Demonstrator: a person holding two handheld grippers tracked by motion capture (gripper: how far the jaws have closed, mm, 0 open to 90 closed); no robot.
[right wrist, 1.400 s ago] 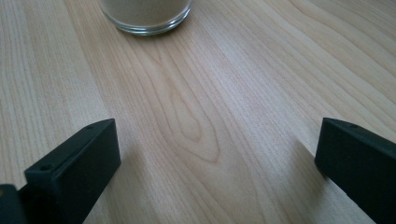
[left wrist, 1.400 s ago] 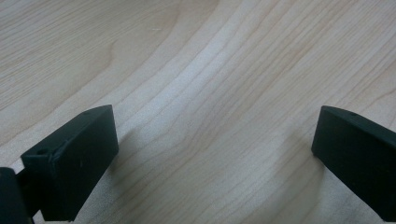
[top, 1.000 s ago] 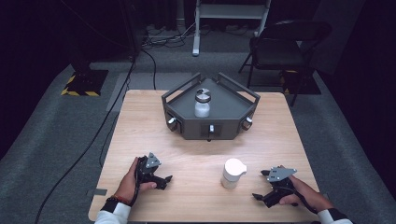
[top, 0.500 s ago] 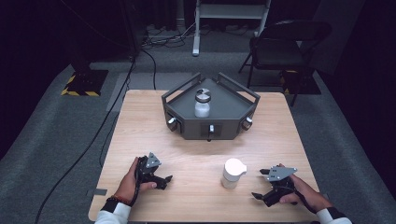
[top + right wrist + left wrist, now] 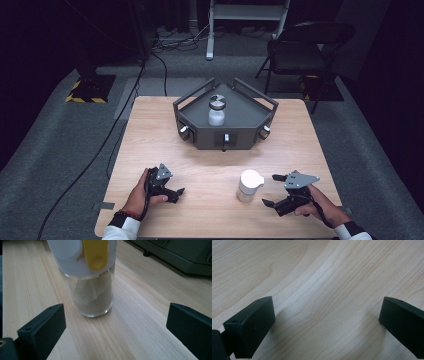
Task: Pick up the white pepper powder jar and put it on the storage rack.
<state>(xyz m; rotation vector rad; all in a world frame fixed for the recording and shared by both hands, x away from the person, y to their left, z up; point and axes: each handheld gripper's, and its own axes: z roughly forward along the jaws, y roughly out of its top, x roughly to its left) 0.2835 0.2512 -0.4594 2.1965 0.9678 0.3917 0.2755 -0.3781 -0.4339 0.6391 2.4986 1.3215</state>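
Wide wooden tabletop, grey tray far centre. Near right, white-capped jar upright. Right tongs spread, just closing slightly, jar ahead, untouched; advance squarely around glass body. Left tongs released, empty.

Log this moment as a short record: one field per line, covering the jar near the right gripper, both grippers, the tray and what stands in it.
near jar: glass shaker jar with white cap and yellow flap, powder inside, upright on the table
right gripper: right gripper jaws wide apart, aimed at the shaker jar, not touching it; they have just been closing slightly
left gripper: left gripper jaws apart, nothing between them, low over bare wood
tray: dark grey angular tray at the table's far side
in tray: second jar, upright
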